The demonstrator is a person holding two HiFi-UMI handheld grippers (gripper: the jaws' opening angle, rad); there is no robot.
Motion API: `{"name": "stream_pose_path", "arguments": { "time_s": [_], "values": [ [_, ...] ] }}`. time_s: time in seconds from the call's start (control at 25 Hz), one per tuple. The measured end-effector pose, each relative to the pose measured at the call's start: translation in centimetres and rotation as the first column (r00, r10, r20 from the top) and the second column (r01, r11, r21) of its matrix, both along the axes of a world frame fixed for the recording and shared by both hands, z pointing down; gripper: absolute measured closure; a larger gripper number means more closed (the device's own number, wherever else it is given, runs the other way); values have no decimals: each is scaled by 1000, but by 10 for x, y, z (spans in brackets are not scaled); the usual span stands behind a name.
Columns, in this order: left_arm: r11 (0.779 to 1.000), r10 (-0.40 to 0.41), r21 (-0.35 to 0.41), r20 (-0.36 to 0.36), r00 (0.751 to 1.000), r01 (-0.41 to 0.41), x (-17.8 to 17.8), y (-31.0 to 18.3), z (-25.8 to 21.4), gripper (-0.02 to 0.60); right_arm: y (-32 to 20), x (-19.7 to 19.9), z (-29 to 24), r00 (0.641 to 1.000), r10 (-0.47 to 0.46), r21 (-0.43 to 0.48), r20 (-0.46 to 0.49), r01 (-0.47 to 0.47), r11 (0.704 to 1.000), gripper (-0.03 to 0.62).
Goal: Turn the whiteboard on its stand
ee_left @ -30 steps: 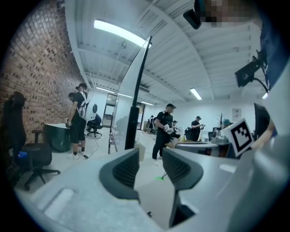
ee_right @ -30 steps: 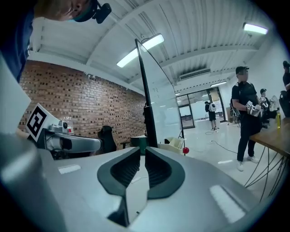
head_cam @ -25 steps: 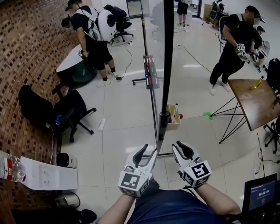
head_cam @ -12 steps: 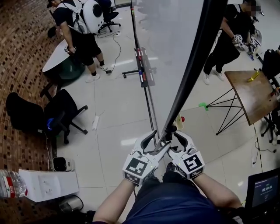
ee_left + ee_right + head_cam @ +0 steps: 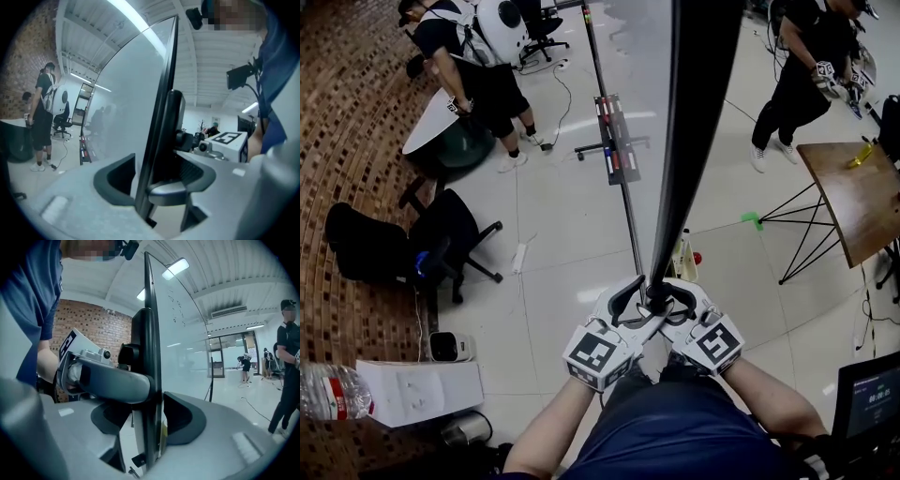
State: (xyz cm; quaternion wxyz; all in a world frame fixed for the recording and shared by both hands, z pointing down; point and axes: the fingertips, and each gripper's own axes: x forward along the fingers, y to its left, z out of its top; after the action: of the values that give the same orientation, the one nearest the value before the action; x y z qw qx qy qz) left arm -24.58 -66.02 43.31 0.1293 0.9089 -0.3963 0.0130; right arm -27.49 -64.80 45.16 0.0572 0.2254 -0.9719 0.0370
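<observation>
In the head view I look along the whiteboard's dark side frame [image 5: 689, 141], which runs from the top down to a black knob [image 5: 657, 300] on the stand. My left gripper [image 5: 636, 305] and right gripper [image 5: 673, 302] meet there from opposite sides, fingers crossing. In the left gripper view the frame [image 5: 161, 93] stands between the jaws of the left gripper [image 5: 159, 176], which have just opened wide. In the right gripper view the frame [image 5: 151, 333] stands between the jaws of the right gripper [image 5: 149, 413], which have just been closing. A thin gap shows beside one pad.
The stand's marker tray [image 5: 614, 141] and a yellow box [image 5: 682, 258] lie beyond my hands. Office chairs [image 5: 441, 234] stand at left and a wooden table [image 5: 848, 197] at right. Two people [image 5: 487, 66] are at the back. A water bottle [image 5: 328, 394] lies at lower left.
Both grippers moved up and toward each other, from apart below the board to either side of the frame at the knob. Their jaws stand wider than a second ago.
</observation>
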Motion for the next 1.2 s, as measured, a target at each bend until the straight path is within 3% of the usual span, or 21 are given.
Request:
{"name": "stream_pose_path", "arguments": {
  "time_s": [0.2,0.4,0.52,0.88,1.04,1.12,1.2],
  "values": [
    [999,-27,-26,-46,999,26,3,3,-11,337,3,-2,-3,1000,-1,8,2,1,1000,380],
    [997,-70,-29,-27,997,69,3,11,-7,367,8,1,0,999,45,3,0,-45,999,403],
    [997,-78,-29,-8,997,78,1,15,-9,370,13,1,-2,999,47,-5,4,-47,999,404],
    [991,-134,-16,-43,990,133,13,36,-15,376,35,13,-6,998,24,-14,54,-23,1000,404],
    [988,-149,-39,-16,989,148,13,46,-8,382,41,17,-3,998,36,-30,42,-34,999,404],
    [983,-173,-68,-31,984,171,15,50,-11,385,47,21,0,998,51,-44,38,-49,998,408],
    [986,-162,-45,-53,985,160,22,57,-10,385,54,28,-3,996,69,-58,64,-65,996,422]
  ]
}}
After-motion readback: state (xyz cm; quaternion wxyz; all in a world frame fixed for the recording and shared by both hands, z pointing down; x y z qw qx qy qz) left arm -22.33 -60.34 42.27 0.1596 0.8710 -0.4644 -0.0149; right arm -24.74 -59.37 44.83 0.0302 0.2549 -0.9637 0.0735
